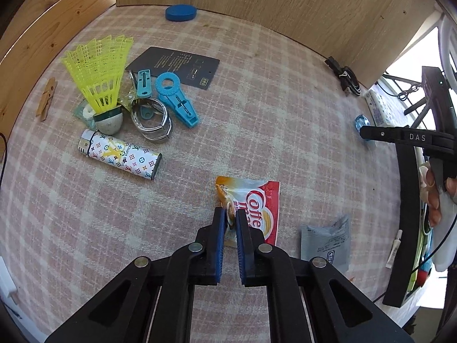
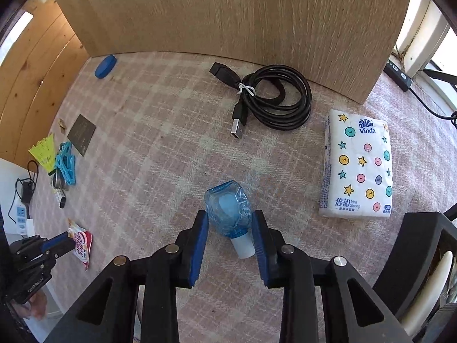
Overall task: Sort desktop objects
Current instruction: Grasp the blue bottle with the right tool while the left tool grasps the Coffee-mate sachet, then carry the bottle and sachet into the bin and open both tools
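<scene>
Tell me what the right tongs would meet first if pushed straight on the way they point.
The small blue bottle, lying between the open right tongs; past it comes only the checked cloth, though depth is hard to judge.

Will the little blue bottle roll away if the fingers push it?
The small clear-blue plastic bottle with a white cap lies on its side on the checked cloth, so it might roll. Its faceted body may slow it. It looks light and probably slippery.

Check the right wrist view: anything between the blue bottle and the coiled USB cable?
Nothing. In the right wrist view only bare plaid cloth lies between the blue bottle and the USB cable.
</scene>
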A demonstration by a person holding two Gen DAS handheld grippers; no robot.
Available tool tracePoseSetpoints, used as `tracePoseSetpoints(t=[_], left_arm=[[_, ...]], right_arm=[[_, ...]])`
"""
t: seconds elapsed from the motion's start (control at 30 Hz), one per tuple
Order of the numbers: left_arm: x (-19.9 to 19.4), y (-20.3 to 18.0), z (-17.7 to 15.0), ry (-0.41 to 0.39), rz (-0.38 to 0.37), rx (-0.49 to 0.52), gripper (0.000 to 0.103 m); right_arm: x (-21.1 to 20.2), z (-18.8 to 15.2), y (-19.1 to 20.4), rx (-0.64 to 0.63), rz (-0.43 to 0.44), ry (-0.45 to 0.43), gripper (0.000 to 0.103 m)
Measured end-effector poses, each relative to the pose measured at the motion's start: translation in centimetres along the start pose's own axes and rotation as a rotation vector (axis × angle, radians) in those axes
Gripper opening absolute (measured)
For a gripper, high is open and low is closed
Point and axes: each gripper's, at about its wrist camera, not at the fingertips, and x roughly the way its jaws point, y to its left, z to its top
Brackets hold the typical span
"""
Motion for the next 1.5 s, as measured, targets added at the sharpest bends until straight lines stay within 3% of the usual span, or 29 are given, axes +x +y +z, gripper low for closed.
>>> tracePoseSetpoints(t=[0.23, 0.5, 0.77, 0.97, 1.23, 1.5], left_arm=[[-2.0, -0.5, -0.3, -0.043, -0.013, 0.022, 0.008], [-4.9, -4.3, -0.2, -0.088, -0.057, 0.117, 0.007], [-5.7, -13.3, -0.6, -0.093, -0.149, 0.284, 0.008], [-5.3, -22.1, -2.4, -0.057, -0.234, 0.449, 0.008], [-3.6, -33.1, -7.9, 0.038, -0.338, 0.689, 0.008], [-1.7, -38.8, -11.3, 0.076, -0.327, 0.82, 0.008]], right_arm=[[-2.4, -2.2, 0.8, 0.032, 0.091, -0.042, 0.028], [-9.1, -6.3, 0.0, 0.056, 0.173, -0.146, 0.028], [-15.5, -11.9, -5.6, 0.157, 0.163, -0.234, 0.028], [-19.7, -18.1, -11.2, 0.275, 0.118, -0.29, 0.028], [-20.6, -27.1, -16.4, 0.439, 0.065, -0.275, 0.028], [-20.4, -31.9, -19.1, 0.542, 0.049, -0.273, 0.028]])
